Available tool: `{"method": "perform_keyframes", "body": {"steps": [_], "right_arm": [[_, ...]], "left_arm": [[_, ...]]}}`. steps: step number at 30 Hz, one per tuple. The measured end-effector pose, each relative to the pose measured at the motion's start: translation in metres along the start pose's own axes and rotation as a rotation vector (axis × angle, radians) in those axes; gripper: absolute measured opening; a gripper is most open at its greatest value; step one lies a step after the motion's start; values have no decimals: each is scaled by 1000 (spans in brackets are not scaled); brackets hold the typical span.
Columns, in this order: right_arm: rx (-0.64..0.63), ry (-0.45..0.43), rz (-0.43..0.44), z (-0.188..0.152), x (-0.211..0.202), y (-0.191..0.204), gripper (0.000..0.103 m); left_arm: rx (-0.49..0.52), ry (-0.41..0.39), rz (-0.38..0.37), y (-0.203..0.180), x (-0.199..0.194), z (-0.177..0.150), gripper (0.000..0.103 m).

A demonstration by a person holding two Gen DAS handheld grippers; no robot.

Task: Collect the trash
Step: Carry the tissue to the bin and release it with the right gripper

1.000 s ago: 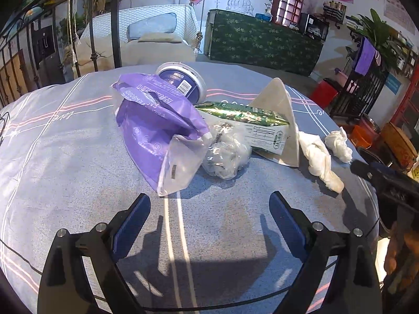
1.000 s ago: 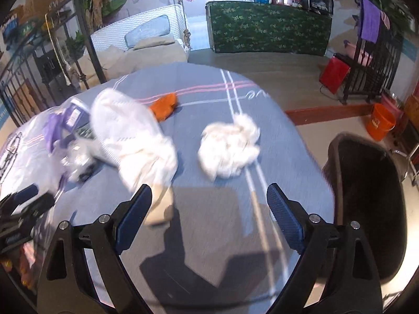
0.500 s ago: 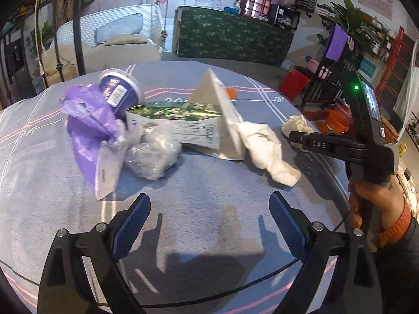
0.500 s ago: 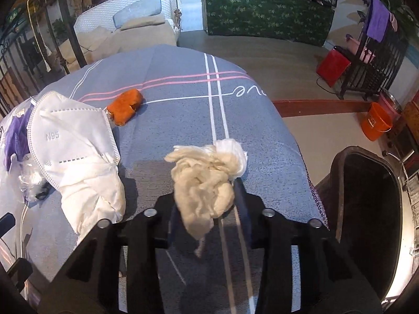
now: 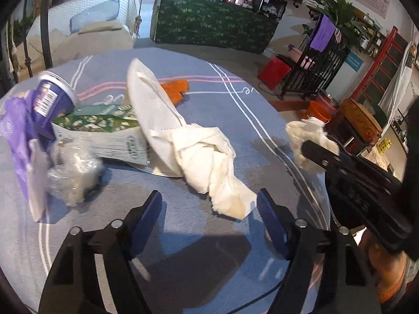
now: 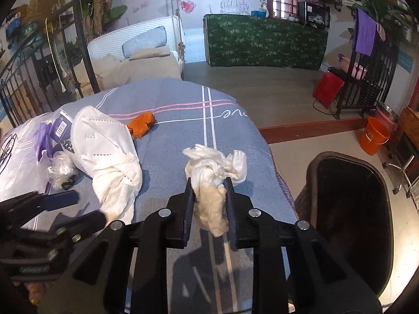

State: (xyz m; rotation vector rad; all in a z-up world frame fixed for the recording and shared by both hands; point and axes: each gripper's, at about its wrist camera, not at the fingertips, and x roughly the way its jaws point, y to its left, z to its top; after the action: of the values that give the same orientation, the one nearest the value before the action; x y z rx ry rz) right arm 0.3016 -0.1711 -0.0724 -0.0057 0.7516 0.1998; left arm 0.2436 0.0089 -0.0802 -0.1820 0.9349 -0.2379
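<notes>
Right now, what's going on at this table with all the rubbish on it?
A person is clearing trash off the table with a handheld gripper in each hand. The right gripper is closing on a crumpled white tissue, with a dark bin just off the table's edge. The left gripper is closing too, nothing gripped yet, its fingers either side of the tip of a twisted white paper towel. A white mask, orange scrap and wrappers remain.

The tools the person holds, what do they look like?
Each tool, left tool and right tool, is a black plastic frame with two long fingers, dark blue pads and round silver bolts. An orange sleeve cuff shows at the wrist behind the right tool.
</notes>
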Motion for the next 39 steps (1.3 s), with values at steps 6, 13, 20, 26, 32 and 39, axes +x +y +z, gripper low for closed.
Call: {"method": "perform_keyframes", "body": {"steps": [6, 13, 20, 26, 32, 39], "right_arm": [[20, -15, -16, -14, -14, -10, 23], [79, -12, -26, -28, -26, -26, 23], [120, -17, -29, -38, -32, -38, 23], [157, -35, -44, -49, -42, -51, 23], [204, -47, -82, -61, -56, -73, 23], [264, -39, -158, -69, -64, -113, 23]], "left_arm": [[-19, 42, -27, -11, 17, 1, 65], [-4, 45, 20, -18, 29, 7, 45], [2, 23, 19, -19, 25, 3, 15], [27, 6, -14, -30, 12, -8, 12], [64, -26, -81, -57, -5, -13, 12], [157, -44, -151, -105, -8, -16, 12]]}}
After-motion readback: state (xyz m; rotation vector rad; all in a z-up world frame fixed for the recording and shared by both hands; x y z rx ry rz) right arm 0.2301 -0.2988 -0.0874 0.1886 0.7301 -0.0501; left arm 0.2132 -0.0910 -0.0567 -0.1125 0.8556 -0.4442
